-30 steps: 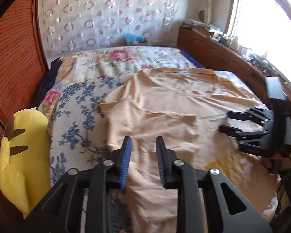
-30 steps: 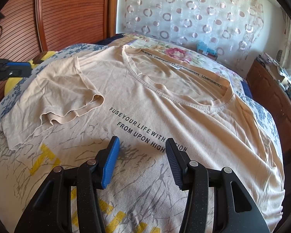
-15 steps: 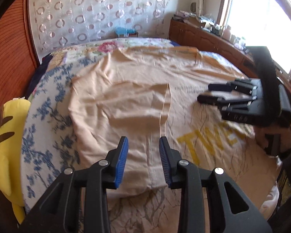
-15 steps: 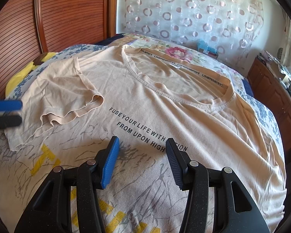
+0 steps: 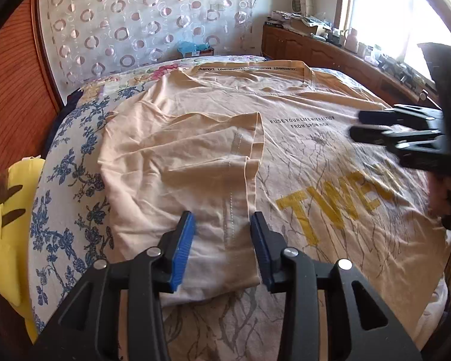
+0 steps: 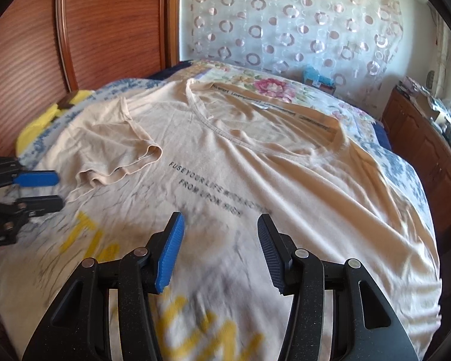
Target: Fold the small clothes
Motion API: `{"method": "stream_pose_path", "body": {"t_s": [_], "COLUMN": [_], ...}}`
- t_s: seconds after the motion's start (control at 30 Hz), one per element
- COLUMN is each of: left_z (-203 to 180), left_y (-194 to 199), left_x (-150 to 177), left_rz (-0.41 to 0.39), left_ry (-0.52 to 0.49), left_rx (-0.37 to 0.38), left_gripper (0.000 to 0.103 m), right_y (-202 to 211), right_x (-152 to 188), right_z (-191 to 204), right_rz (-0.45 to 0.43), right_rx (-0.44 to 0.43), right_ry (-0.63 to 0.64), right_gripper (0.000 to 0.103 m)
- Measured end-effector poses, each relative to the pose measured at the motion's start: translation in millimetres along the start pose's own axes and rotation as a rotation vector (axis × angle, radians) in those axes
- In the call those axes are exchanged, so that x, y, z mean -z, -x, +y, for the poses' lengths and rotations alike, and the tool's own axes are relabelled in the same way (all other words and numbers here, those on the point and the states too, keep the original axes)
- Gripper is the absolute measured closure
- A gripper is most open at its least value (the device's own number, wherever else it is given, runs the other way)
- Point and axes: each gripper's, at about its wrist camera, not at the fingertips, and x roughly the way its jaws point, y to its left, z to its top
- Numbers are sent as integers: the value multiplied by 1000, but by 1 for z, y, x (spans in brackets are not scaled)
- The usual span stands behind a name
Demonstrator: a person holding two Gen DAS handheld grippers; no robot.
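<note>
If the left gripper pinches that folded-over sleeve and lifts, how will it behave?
Probably floppy: the sleeve lies in soft wrinkles on the t-shirt, so it should drape from the left gripper. Likely light, thin knit. Its hem already curls, so the fold may slip open.

A bed (image 5: pixel 66 162) with floral bedding stands against a reddish wooden headboard (image 6: pixel 111 27). A ring-patterned sheer curtain (image 6: pixel 285 15) hangs behind; a sunlit window (image 5: pixel 385 9) tops cluttered wooden cabinets (image 5: pixel 324 54).

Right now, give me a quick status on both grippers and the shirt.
Left gripper open, over folded sleeve. Right gripper open, empty, above T-shirt chest. T-shirt flat on bed, one sleeve folded in. Nothing blocking.
</note>
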Motion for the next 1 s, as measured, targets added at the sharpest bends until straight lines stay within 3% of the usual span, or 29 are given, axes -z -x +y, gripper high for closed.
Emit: {"method": "stream_pose_path", "body": {"t_s": [0.27,0.63,1.0], "left_z": [-4,-7,-9], "left_y": [-1,-3,-3], "left_x": [-1,-2,-2], "left_rz": [4,9,8], "left_ry": [-19,-37,-43], "left_rx": [-6,1,-7], "left_gripper": [60,52,51], "right_y": [69,116,106], "right_x": [44,123,149], "right_z": [-56,-174,-211], "right_rz": [-59,-10,57], "right_rx": [81,290,241], "right_ry": [-119,-368,-472], "right_gripper": [51,51,51]}}
